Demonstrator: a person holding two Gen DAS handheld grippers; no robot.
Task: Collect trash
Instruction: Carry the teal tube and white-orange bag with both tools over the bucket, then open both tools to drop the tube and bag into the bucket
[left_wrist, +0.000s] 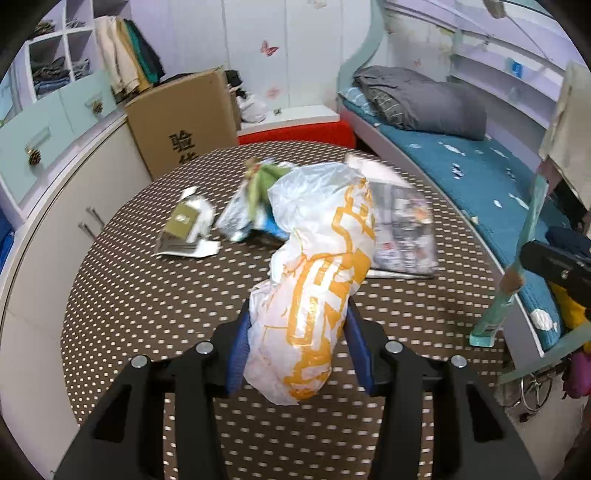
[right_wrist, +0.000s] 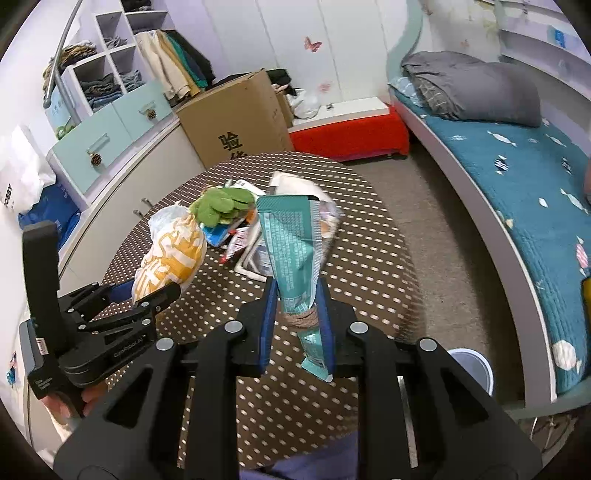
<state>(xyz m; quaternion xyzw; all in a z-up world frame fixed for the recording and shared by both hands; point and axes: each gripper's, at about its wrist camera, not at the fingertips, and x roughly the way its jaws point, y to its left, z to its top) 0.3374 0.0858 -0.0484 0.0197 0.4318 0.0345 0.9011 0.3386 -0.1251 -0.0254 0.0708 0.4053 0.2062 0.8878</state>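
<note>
The left gripper (left_wrist: 297, 350) is clamping its jaws on a crumpled white-and-orange plastic bag (left_wrist: 317, 266), lifting it above the dotted surface (left_wrist: 147, 295). It looks light, soft and slippery, so a bunched middle grip suits it. The right gripper (right_wrist: 297, 325) is pinching a thin teal wrapper (right_wrist: 291, 243) beside that bag, its jaws nearly closed; the wrapper is flimsy and likely to flop.

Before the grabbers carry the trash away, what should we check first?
1. Left gripper pinching the crumpled white-and-orange plastic bag: ok.
2. Right gripper shut on the teal foil wrapper: ok.
3. Both pieces lifted off the brown dotted table: ok.
4. Trash still on the table, like the green crumpled wrapper: not ok.
5. Where the bin stands: cannot tell.
</note>
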